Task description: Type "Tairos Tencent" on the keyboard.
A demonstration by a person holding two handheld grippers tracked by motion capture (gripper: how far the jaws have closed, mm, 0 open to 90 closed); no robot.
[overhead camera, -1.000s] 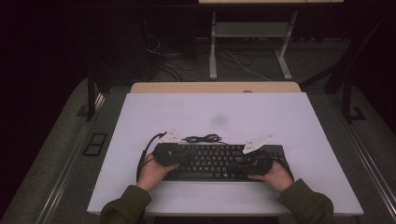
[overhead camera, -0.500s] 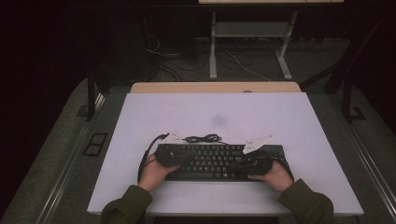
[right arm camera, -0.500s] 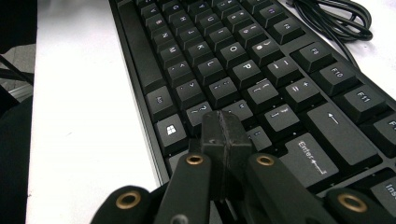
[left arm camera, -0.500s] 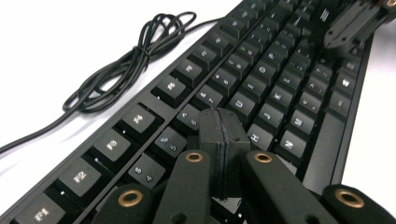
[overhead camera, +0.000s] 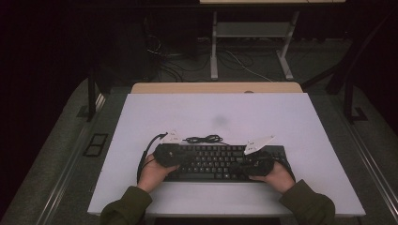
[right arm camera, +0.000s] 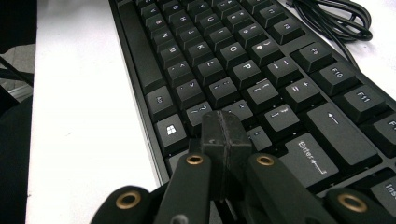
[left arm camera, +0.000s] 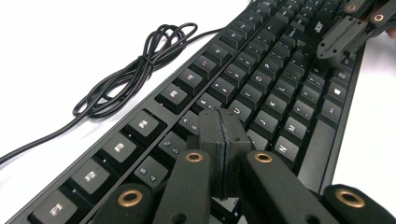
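Left forearm: olive-green sleeve, coming in low, angled inward.
Left hand: wrapped round the black two-jaw left tool.
Left tool jaws: pressed together, nothing between them.
Right hand: gripping the black two-jaw right tool.
Right tool jaws: shut, empty.

table: white top | on it: black keyboard; bundled black cable just behind it
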